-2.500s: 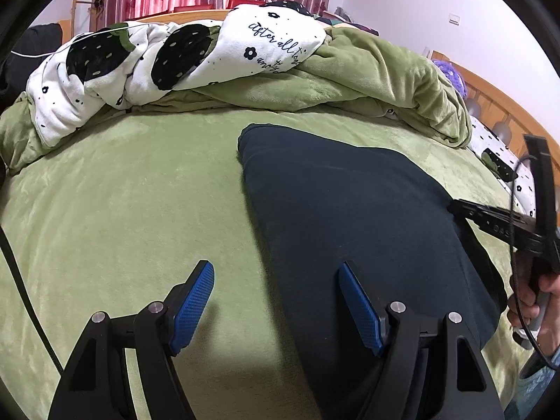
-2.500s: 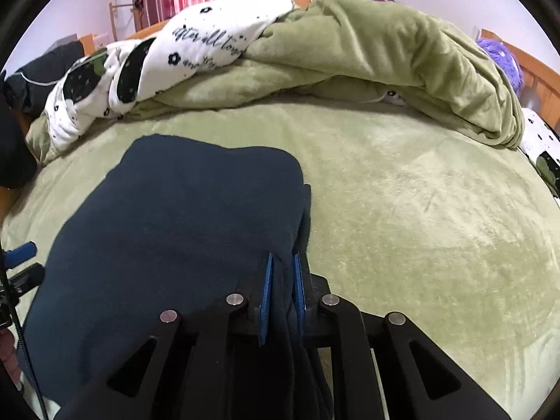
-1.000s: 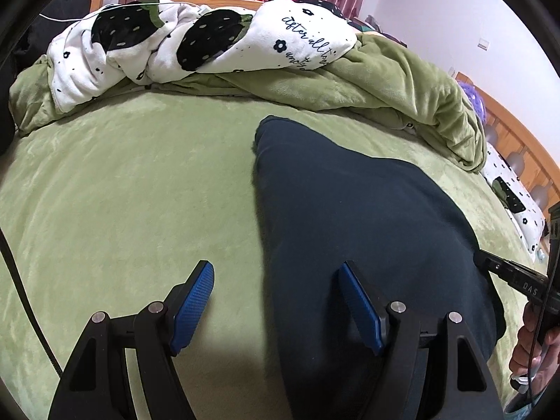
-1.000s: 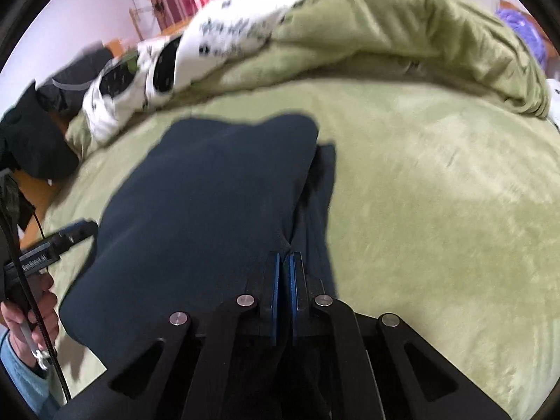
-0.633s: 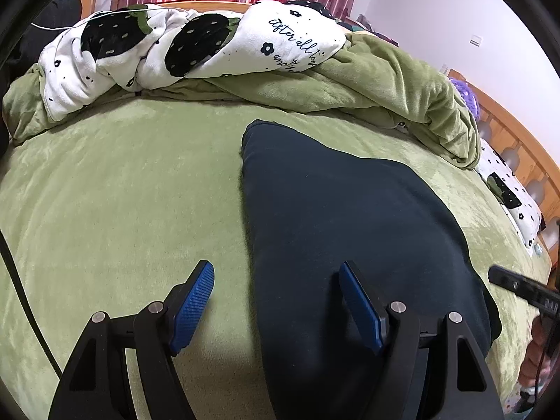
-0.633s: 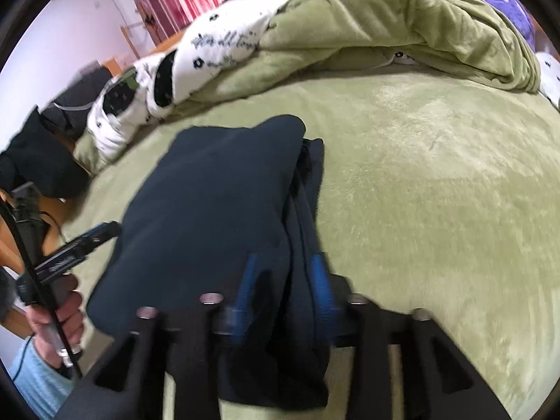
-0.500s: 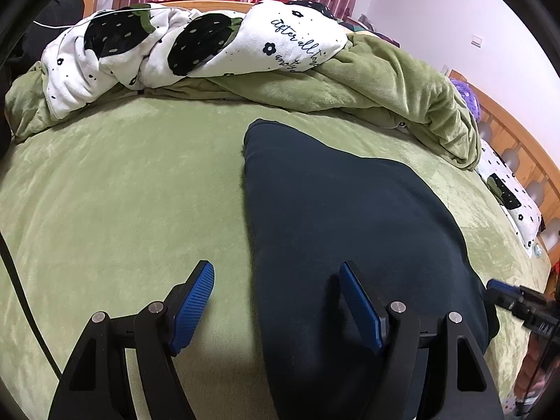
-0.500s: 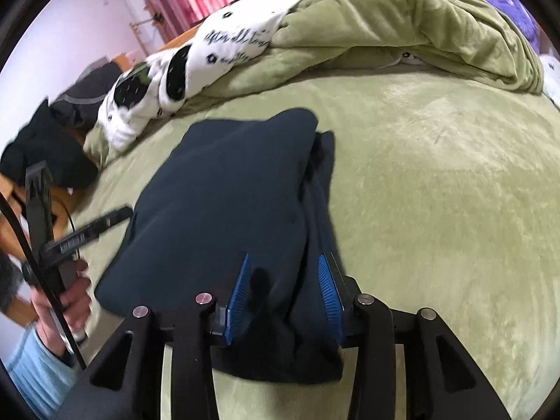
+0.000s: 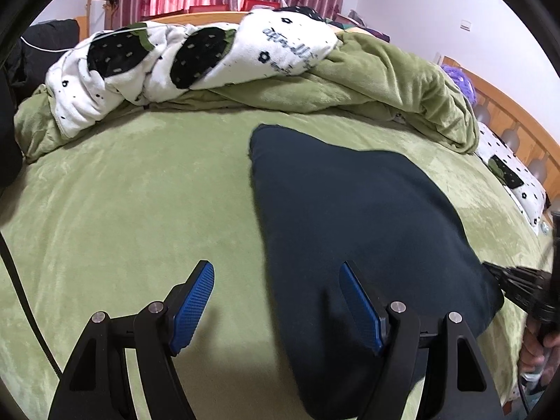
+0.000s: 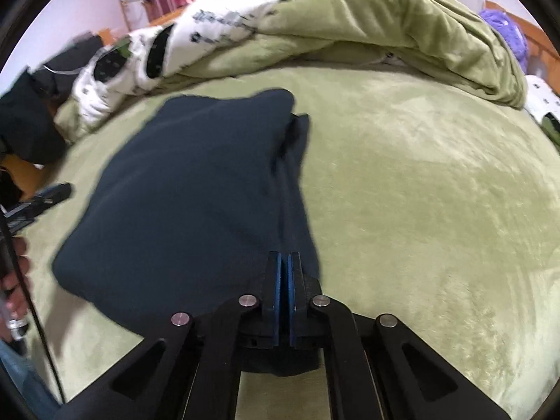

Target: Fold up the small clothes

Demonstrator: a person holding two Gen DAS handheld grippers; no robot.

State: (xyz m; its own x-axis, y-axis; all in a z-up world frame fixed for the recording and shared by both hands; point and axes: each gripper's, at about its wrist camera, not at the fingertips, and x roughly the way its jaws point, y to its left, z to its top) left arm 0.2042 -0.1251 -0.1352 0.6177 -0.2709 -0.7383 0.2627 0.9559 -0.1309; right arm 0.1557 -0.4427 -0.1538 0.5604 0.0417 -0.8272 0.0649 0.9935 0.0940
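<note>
A dark navy garment (image 9: 353,224) lies folded on the green bed cover (image 9: 140,192); it also shows in the right wrist view (image 10: 196,196). My left gripper (image 9: 276,297) is open, straddling the garment's near left edge, with nothing held. My right gripper (image 10: 284,273) has its blue pads pressed together over the garment's near right edge; whether cloth is pinched between them I cannot tell. The right gripper also shows at the far right of the left wrist view (image 9: 518,280). The left gripper shows at the left edge of the right wrist view (image 10: 38,203).
A rumpled green blanket (image 9: 385,80) and a white spotted quilt (image 9: 196,52) are piled along the bed's far side. A wooden headboard (image 9: 518,119) and a spotted pillow (image 9: 511,175) are at the right. Dark clothing (image 10: 24,122) lies off the bed's left edge.
My right gripper opened on the garment's right edge half a second ago and has closed again now. The left gripper has stayed open and barely moved.
</note>
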